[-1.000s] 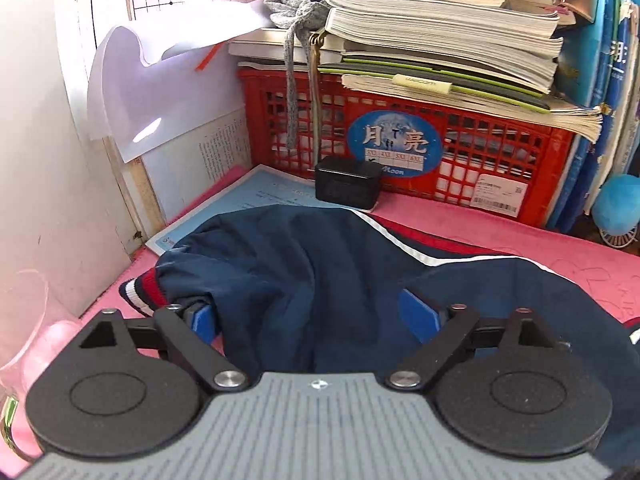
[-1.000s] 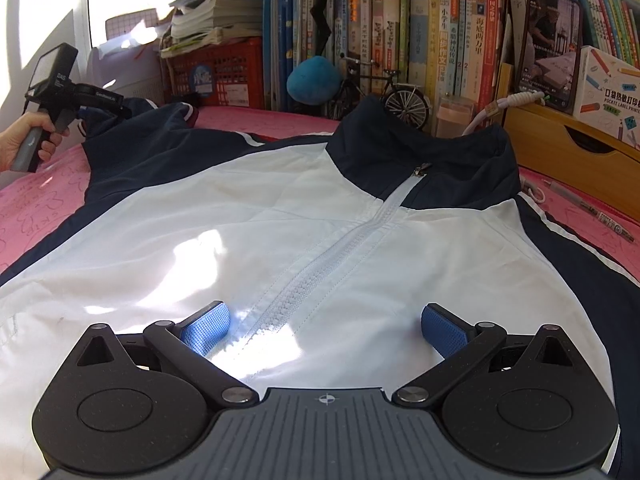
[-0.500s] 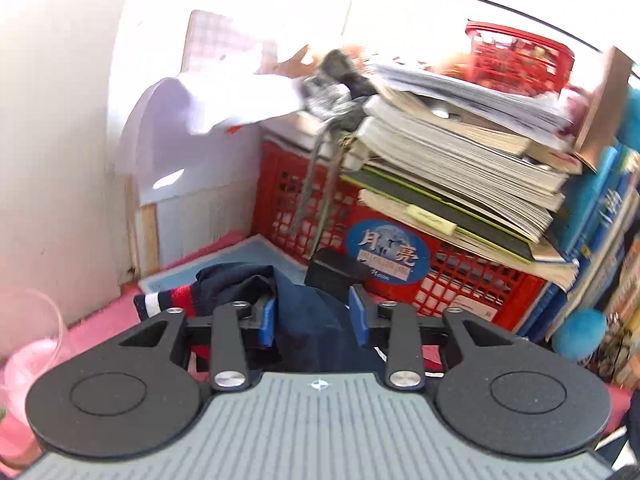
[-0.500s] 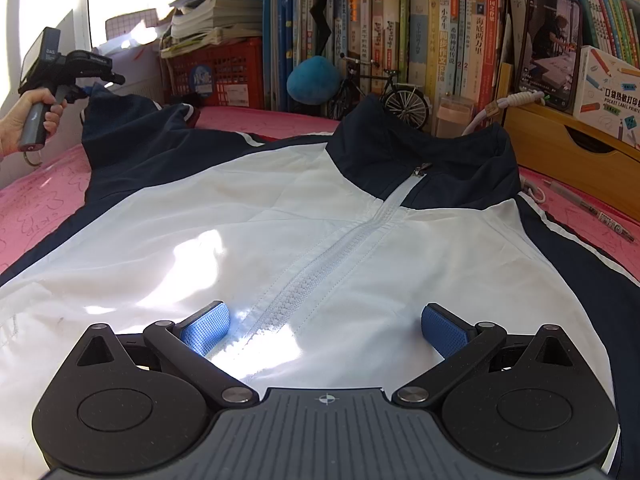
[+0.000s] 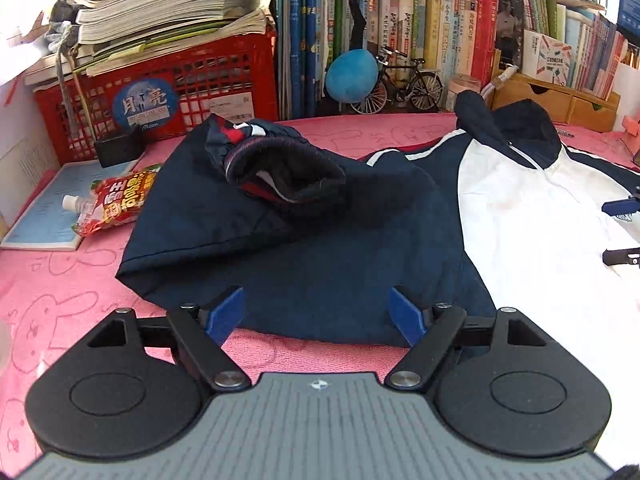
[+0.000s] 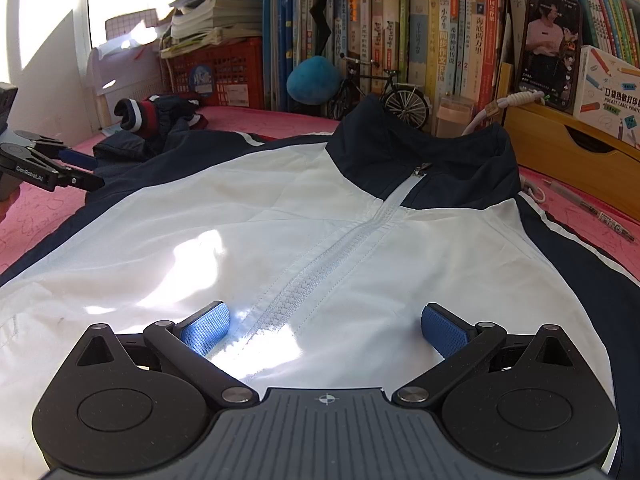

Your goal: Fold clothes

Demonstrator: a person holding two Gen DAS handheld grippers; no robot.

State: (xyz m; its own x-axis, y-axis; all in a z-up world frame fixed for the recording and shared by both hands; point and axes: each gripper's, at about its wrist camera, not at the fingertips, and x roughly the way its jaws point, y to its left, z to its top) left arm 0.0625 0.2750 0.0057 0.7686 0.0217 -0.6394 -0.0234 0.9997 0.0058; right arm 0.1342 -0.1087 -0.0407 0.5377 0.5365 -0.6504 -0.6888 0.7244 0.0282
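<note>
Jaws of the left gripper point(image 5: 318, 314) are opening, nothing between the blue pads; the folded navy sleeve point(image 5: 256, 216) lies just beyond them, not pinched. Right gripper point(image 6: 325, 330) stands released too, pads spread either side of the zipper point(image 6: 320, 276), low over the white front of the one jacket point(image 6: 280, 220).

Both grippers tilt downward toward the jacket, which lies spread on the pink cloth point(image 5: 60, 280). From the right view, the left gripper sits at the jacket's left edge. The sleeve is doubled back over the jacket's navy side, its striped cuff point(image 5: 280, 172) uppermost. Beyond the jacket stand one red crate point(image 5: 192, 88), one blue plush point(image 5: 352, 76) and one toy bicycle point(image 5: 404, 84).
</note>
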